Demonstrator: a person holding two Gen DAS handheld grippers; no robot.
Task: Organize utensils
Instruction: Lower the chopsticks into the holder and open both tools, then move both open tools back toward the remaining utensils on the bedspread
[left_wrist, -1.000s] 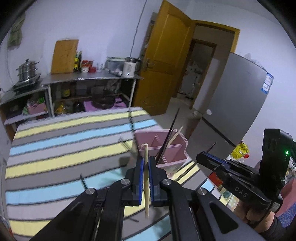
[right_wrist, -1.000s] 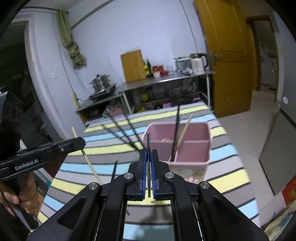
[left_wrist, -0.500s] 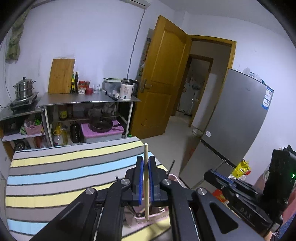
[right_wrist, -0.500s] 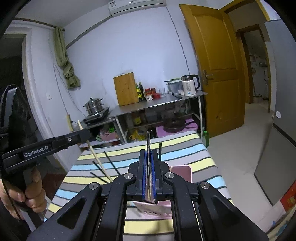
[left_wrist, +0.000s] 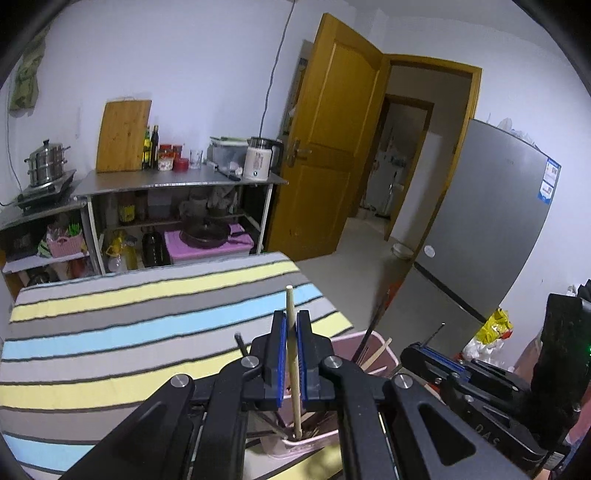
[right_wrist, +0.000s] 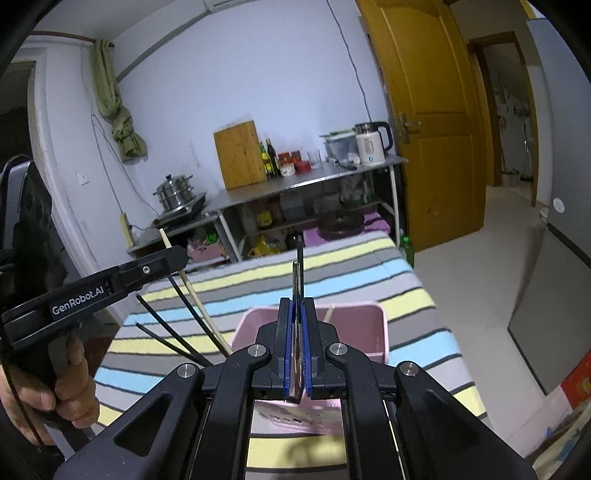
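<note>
My left gripper (left_wrist: 291, 325) has its fingers pinched on a wooden chopstick (left_wrist: 293, 369), standing near upright; its lower end sits down inside the pink utensil basket (left_wrist: 384, 341), upper end pokes above the fingertips. My right gripper (right_wrist: 296, 314) is clamped on a thin metal utensil (right_wrist: 295, 291), also upright, blue pads (right_wrist: 304, 347) tight on both sides. Can't tell whether it's a chopstick or a flat handle.

Pink utensil basket sits on the table (left_wrist: 110, 332) at its right edge, directly under both grippers in each wrist view. Inside it: a dark chopstick (left_wrist: 373, 326) leaning out to the right, plus a light wooden stick (left_wrist: 376, 352) against the rim. Compartment layout mostly hidden by the fingers.

In the right wrist view, loose black chopsticks (right_wrist: 192, 310) lie on the striped cloth left of the basket, towards the table's left edge. The hand (right_wrist: 55, 391) holding the left gripper's handle is visible there too.

Further back: steel shelf unit (left_wrist: 177, 181) beyond the table's far edge with a kettle (left_wrist: 258, 162), cutting board (left_wrist: 123, 134) and bottles; steamer pot (left_wrist: 46, 162) at left. Yellow door (left_wrist: 332, 140) open, grey fridge (left_wrist: 491, 221) at right.
</note>
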